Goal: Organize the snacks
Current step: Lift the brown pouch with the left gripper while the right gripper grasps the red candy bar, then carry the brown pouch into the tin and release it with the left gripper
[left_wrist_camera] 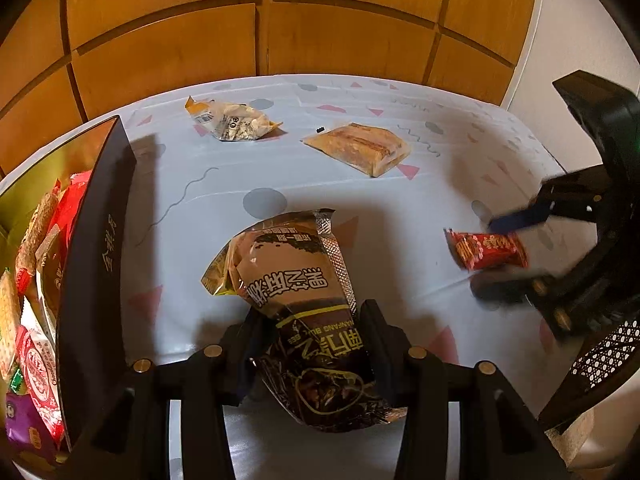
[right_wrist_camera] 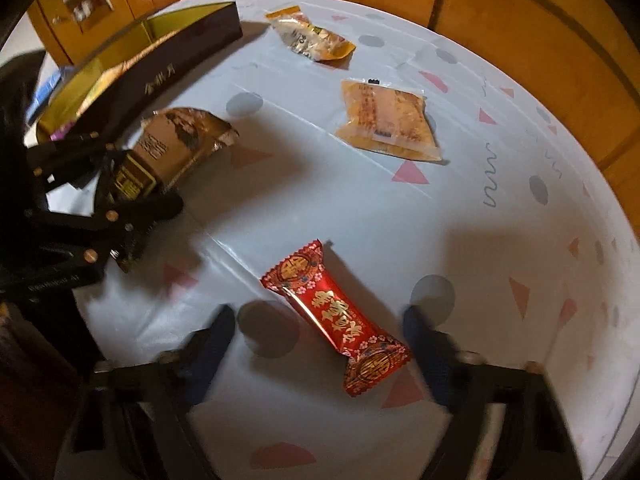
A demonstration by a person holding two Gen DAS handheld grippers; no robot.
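Observation:
My left gripper is shut on a brown and black snack packet, whose top end pokes forward past the fingers. In the right wrist view that same packet sticks out of the left gripper beside the box. A red candy packet lies flat on the table between the two fingers of my right gripper, which stands open, its blue pads clear of the wrapper. From the left wrist the red packet shows between the right gripper's fingers.
A dark box with gold lining stands at the left, holding several snacks. A yellow-white packet and a flat orange packet lie farther back on the patterned tablecloth. Wooden cabinets stand behind.

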